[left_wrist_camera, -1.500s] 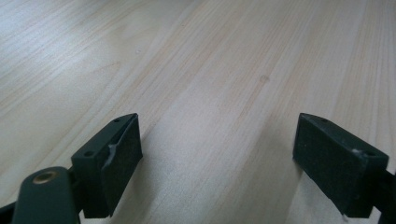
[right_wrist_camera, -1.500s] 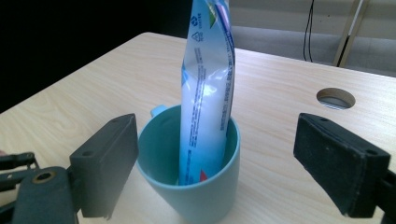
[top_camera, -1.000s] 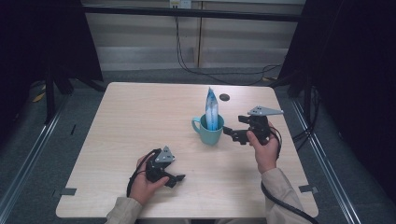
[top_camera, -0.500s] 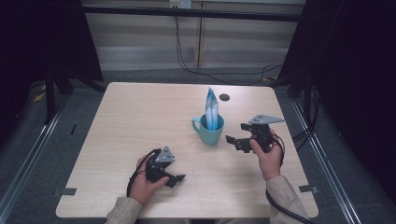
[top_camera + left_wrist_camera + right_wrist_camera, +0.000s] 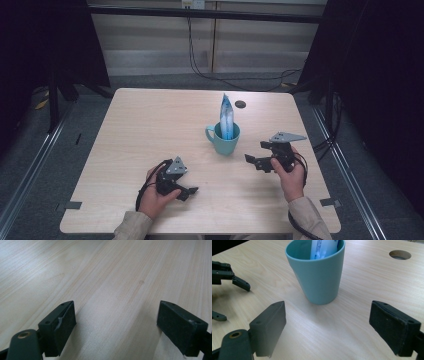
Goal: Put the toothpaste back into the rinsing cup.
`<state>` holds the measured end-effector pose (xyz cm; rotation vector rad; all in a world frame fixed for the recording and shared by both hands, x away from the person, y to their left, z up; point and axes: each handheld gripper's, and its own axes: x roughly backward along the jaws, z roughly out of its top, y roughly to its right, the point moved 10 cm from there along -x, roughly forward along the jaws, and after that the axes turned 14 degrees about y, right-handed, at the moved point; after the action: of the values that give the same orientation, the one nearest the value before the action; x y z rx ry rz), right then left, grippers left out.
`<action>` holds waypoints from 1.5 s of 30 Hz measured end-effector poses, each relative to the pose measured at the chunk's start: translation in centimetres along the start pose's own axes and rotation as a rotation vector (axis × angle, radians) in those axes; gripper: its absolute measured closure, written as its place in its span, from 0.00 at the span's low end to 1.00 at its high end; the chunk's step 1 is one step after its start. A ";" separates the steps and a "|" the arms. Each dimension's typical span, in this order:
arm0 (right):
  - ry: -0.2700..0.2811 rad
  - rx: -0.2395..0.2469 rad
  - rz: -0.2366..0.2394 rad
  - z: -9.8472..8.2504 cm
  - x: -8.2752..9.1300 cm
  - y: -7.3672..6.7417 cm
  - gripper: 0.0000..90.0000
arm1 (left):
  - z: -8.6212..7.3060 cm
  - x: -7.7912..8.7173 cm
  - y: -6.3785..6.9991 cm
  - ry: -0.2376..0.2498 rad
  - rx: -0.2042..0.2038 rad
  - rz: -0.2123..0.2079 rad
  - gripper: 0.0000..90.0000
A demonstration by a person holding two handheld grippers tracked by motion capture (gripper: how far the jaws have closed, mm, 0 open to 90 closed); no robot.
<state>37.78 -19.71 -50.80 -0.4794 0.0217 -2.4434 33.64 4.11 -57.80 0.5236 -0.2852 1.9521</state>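
Observation:
A teal mug (image 5: 223, 141) stands right of the table's middle, its handle to the left. A blue and white packet (image 5: 227, 116) stands upright in it. My right gripper (image 5: 256, 152) is open, a short way right of the mug and aimed at it. In the right gripper view the mug (image 5: 318, 272) with the packet (image 5: 324, 247) sits ahead of the wide-apart jaws of the right gripper (image 5: 327, 327), untouched. My left gripper (image 5: 189, 192) rests near the front edge, open. In the left gripper view the left gripper (image 5: 116, 327) has bare wood between its jaws.
A round cable hole (image 5: 240, 104) lies in the light wooden table (image 5: 150, 125) behind the mug. The right gripper view shows that hole (image 5: 400, 254) at the top right and the left gripper (image 5: 227, 272) at the far left. Dark floor and rails surround the table.
My right gripper has drawn back from the mug toward the near edge and sunk lower. The left gripper, mug and packet have stayed put.

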 end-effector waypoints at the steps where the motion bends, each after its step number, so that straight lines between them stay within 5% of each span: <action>1: -0.003 0.001 -0.001 -0.2 0.1 0.0 0.16 | 0.0 0.0 0.0 0.000 0.000 0.000 0.17; 45: -0.096 0.050 -0.013 -5.6 3.4 0.8 0.16 | 0.0 0.0 0.0 0.002 0.002 0.001 0.17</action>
<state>33.87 -22.99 -55.01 -0.5752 -0.0827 -2.4242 33.64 4.09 -57.80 0.5230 -0.2828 1.9535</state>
